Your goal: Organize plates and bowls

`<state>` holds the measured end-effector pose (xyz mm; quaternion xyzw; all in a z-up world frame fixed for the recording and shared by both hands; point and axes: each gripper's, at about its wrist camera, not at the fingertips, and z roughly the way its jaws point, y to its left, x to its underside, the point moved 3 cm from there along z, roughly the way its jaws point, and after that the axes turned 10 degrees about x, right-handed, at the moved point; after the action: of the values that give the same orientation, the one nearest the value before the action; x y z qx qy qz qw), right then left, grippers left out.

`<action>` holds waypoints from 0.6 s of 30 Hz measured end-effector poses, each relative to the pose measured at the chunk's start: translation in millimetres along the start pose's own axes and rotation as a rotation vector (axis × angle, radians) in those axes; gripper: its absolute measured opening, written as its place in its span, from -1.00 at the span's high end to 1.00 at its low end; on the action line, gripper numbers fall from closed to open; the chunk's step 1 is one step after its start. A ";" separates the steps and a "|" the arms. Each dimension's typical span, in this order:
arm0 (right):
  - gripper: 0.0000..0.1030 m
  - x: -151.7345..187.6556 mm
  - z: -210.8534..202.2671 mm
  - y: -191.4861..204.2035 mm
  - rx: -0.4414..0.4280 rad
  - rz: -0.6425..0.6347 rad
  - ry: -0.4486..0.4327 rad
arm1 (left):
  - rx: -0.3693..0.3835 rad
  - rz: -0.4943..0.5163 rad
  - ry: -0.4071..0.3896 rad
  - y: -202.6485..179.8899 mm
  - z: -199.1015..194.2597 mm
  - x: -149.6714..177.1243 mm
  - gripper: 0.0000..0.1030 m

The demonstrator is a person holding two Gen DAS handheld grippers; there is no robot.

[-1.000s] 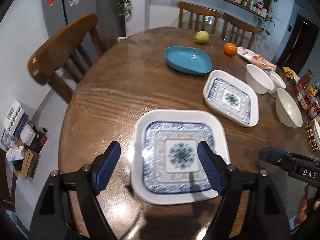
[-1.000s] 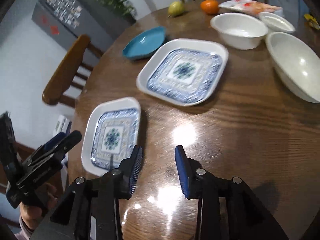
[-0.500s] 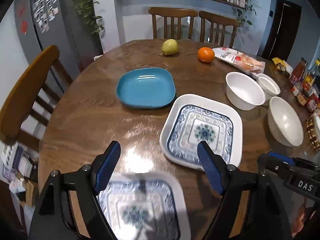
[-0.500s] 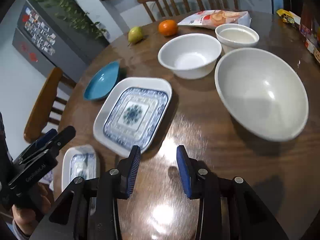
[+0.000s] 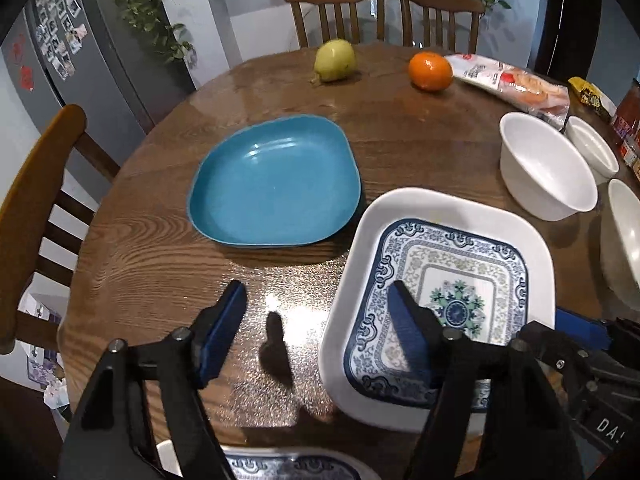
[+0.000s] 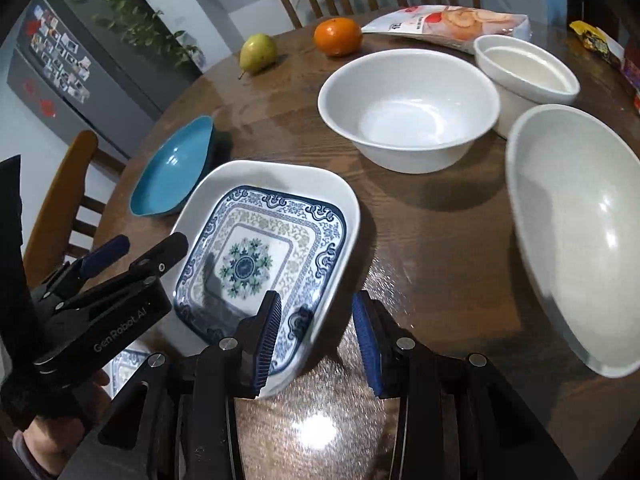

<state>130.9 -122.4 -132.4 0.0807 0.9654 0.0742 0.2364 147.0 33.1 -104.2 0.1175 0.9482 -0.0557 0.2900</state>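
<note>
A large blue-patterned square plate (image 5: 452, 280) (image 6: 260, 252) lies on the round wooden table (image 5: 152, 264). My left gripper (image 5: 318, 344) is open, its right finger over the plate's left part. My right gripper (image 6: 318, 332) is open, its jaws straddling the plate's near right rim. A smaller patterned plate (image 5: 288, 468) (image 6: 126, 364) lies behind the left gripper. A blue plate (image 5: 276, 180) (image 6: 176, 168) sits to the left. Three white bowls, medium (image 6: 408, 108), small (image 6: 524, 68) and large (image 6: 576, 224), stand at the right.
A pear (image 5: 334, 60) (image 6: 258, 53), an orange (image 5: 430, 71) (image 6: 338, 36) and a snack bag (image 5: 516, 84) (image 6: 448, 24) lie at the table's far side. Wooden chairs (image 5: 36, 208) stand left and behind. Bottles and packets (image 5: 628, 120) crowd the right edge.
Both grippers have moved forward across the table. The small patterned plate has dropped behind the left gripper. The right gripper has come up to the large patterned plate's rim.
</note>
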 end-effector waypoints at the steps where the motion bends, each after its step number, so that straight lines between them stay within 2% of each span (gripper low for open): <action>1: 0.27 -1.0 2.3 0.6 0.003 0.000 0.002 | 0.012 0.000 0.011 0.3 2.5 0.5 -0.10; 7: 0.27 -7.0 4.1 6.5 0.018 -0.029 -0.016 | 0.059 0.010 0.042 -1.5 11.9 2.1 0.43; 8: 0.32 -7.6 4.3 7.4 0.027 -0.034 -0.020 | 0.067 0.012 0.044 -2.6 12.2 1.8 0.50; 9: 0.38 -8.0 4.7 8.1 0.036 -0.038 -0.023 | 0.074 0.017 0.045 -3.7 12.2 1.4 0.67; 11: 0.61 -8.8 5.2 7.1 0.046 -0.043 -0.024 | 0.061 0.035 0.044 -5.4 11.8 2.2 0.69; 13: 0.74 -9.6 5.6 5.3 0.057 -0.045 -0.024 | 0.065 0.027 0.042 -2.8 11.4 2.7 0.74; 18: 0.77 -9.2 4.6 2.8 0.050 -0.038 -0.025 | 0.064 0.024 0.043 -2.5 8.0 5.3 0.75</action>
<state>141.4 -121.0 -131.8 0.0694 0.9653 0.0445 0.2477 146.3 30.3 -113.7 0.1391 0.9504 -0.0801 0.2664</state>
